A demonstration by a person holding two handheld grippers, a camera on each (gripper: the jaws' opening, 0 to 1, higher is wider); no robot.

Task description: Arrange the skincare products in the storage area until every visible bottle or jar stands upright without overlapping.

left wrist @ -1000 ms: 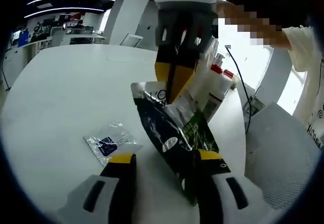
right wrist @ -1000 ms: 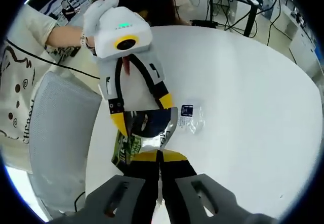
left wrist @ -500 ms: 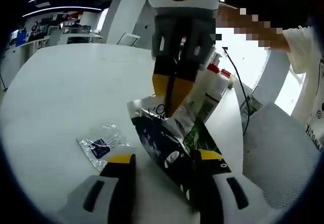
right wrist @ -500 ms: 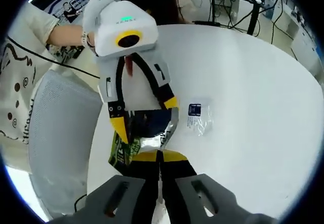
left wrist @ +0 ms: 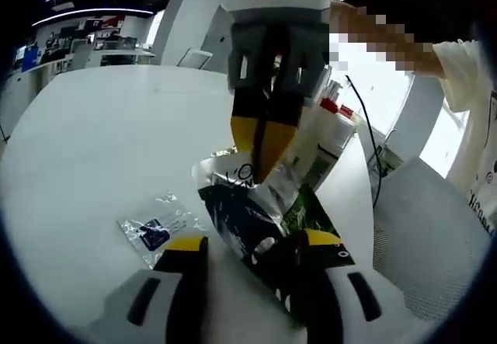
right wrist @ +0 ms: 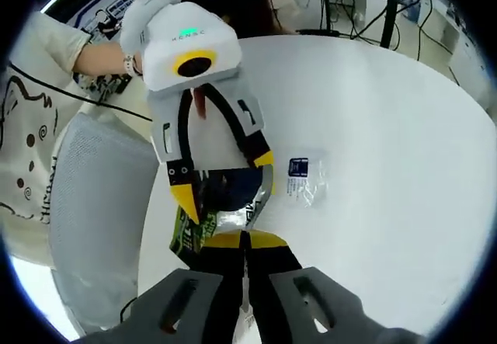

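2 grippers: right gripper point(right wrist: 243, 241) clamped on dark foil pouch point(left wrist: 260, 227), left gripper point(left wrist: 252, 244) wide apart

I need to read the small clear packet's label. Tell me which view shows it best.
The right gripper view: the clear packet lies flat on the white table, its dark label facing the camera. The left gripper view shows it crumpled and skewed.

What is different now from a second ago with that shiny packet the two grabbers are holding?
Very little. In the left gripper view the right gripper, jaws shut on the foil sachet's top edge, has edged down a bit, so the sachet crumples and sits lower. The left gripper stays open around the sachet. The small clear packet lies on the white table as before; the bottles behind have not moved.
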